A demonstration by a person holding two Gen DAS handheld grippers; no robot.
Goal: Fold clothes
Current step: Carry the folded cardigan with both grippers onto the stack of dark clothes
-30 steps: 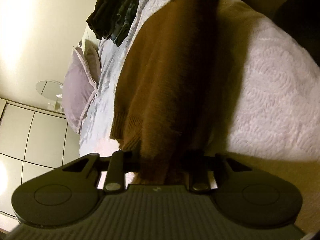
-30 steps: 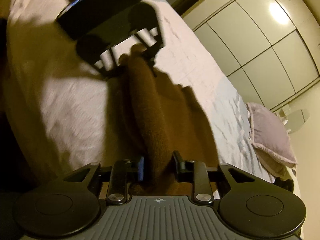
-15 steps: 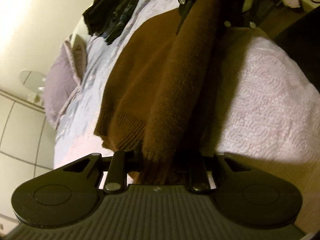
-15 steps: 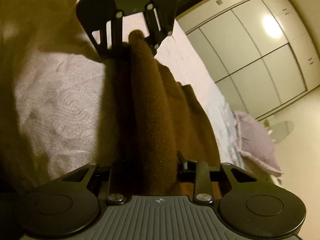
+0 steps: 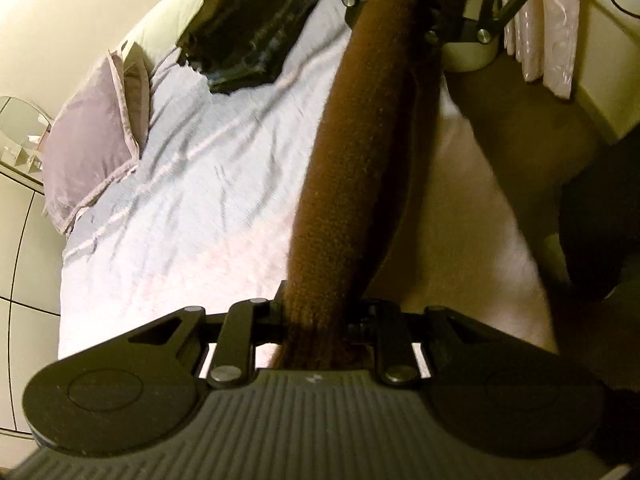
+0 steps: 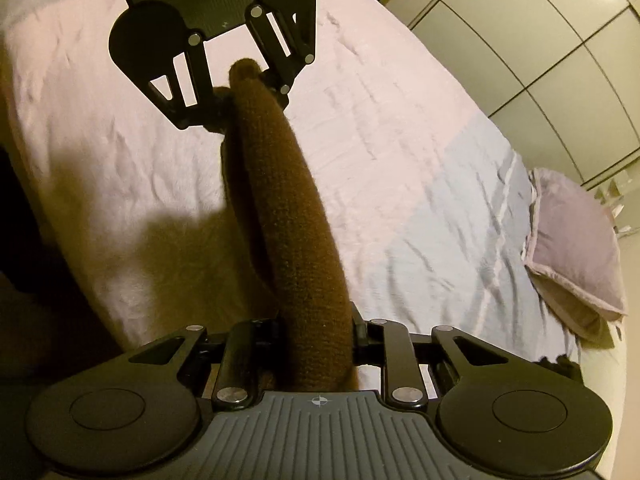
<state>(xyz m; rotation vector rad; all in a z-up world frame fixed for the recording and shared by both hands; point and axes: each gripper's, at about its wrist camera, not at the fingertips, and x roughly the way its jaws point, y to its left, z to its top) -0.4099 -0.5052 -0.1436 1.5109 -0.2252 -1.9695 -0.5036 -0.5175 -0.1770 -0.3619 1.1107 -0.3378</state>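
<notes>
The sweater point(image 5: 352, 168) fills both jaw gaps, hiding the pads of the left gripper point(image 5: 316, 316) and the right gripper point(image 6: 320, 328). In the left wrist view the right gripper point(image 5: 404, 4) is cut by the top edge. The dark clothes point(image 5: 248, 36) at the bed's point(image 5: 208, 184) far edge are too blurred to identify. The bed's near right corner lies in shadow.

Home bedroom. Made bed point(image 6: 400, 168) with pale textured cover, lilac pillows point(image 6: 576, 240) stacked at the head end, floor-to-ceiling panelled wardrobe doors point(image 6: 540, 52) along one wall. Stack of dark folded clothes point(image 5: 252, 28) on the bed, pink curtain point(image 5: 552, 28) at the side, small glass side table point(image 5: 20, 128) beside the pillows.
</notes>
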